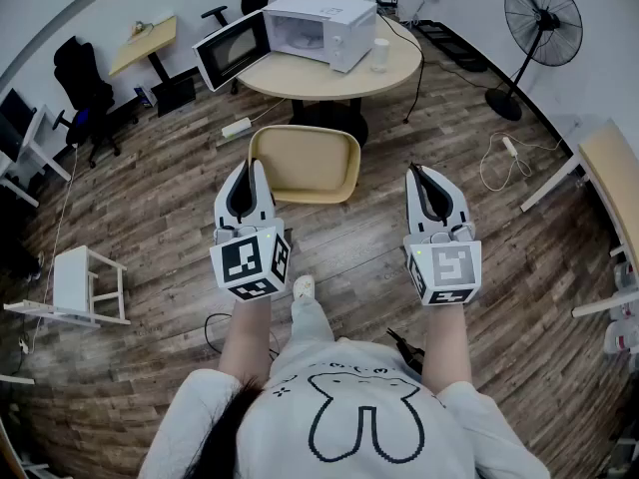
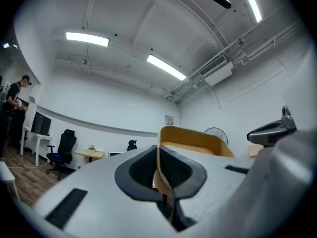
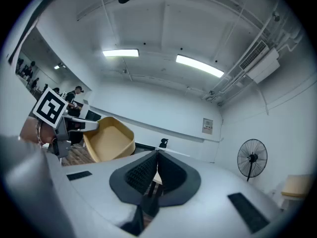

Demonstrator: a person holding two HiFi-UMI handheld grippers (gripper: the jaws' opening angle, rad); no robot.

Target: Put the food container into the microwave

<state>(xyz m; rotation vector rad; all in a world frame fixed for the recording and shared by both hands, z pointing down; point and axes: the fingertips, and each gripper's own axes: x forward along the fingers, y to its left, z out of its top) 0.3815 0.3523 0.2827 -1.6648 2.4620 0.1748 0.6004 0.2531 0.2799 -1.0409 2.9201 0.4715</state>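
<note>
The food container (image 1: 305,163) is a shallow tan tray, held in the air over the wooden floor. My left gripper (image 1: 252,166) is shut on its left rim; in the left gripper view the thin tan wall (image 2: 198,140) runs between the pads. My right gripper (image 1: 417,172) hovers to the right of the container, apart from it, jaws shut with nothing between them (image 3: 156,170). The container (image 3: 106,140) shows at the left of the right gripper view. The white microwave (image 1: 319,28) stands on the round table (image 1: 399,73) ahead, its door (image 1: 233,50) swung open to the left.
A white cup (image 1: 380,54) stands beside the microwave. A standing fan (image 1: 542,18) is at the back right, and a desk edge (image 1: 614,183) at the right. A white stool (image 1: 80,282) stands at the left, with cables and a power strip (image 1: 237,128) on the floor.
</note>
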